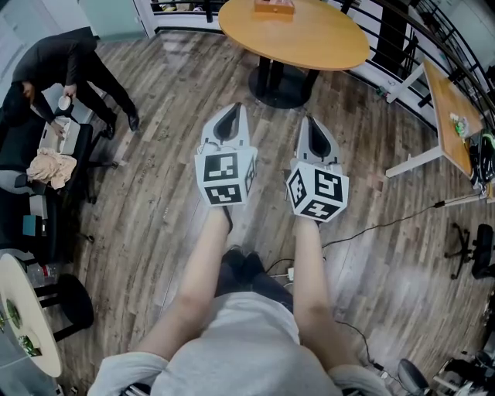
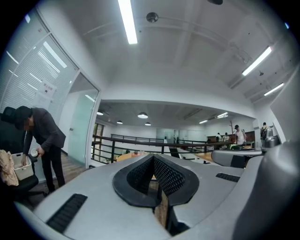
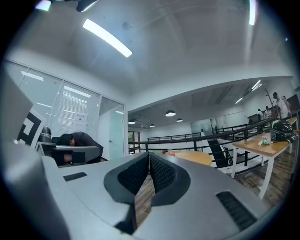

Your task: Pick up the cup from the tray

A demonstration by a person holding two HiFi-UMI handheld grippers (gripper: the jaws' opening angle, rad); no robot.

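So the only cup (image 1: 64, 101) I can make out is a small white one. It's in the hand of a person in dark clothes (image 1: 66, 66) who's bent over well to the left of the round wooden table (image 1: 309, 42). It's too small to say more about it, and I honestly can't tell if it's the task's cup or whether there's a tray over there. My left gripper (image 1: 231, 113) and right gripper (image 1: 313, 124) sit side by side on the near side of that table, held out level. Both have their jaws pressed together with nothing between them, which is clear in both gripper views. On the table's far edge there's an orange box (image 1: 274, 6), cut off by the top of the head view. Stuff on the long desk (image 1: 452, 116) to the right of the table is too blurry to name. The floor (image 1: 170, 209) is grey-brown wood planks, with a thin cable (image 1: 387, 224) snaking across it on the near right side of the table. A black railing (image 1: 402, 31) runs behind the table. It's an open office with strip lights (image 2: 127, 21) on a white ceiling and a glass partition (image 2: 84, 126) off to the left of the table.
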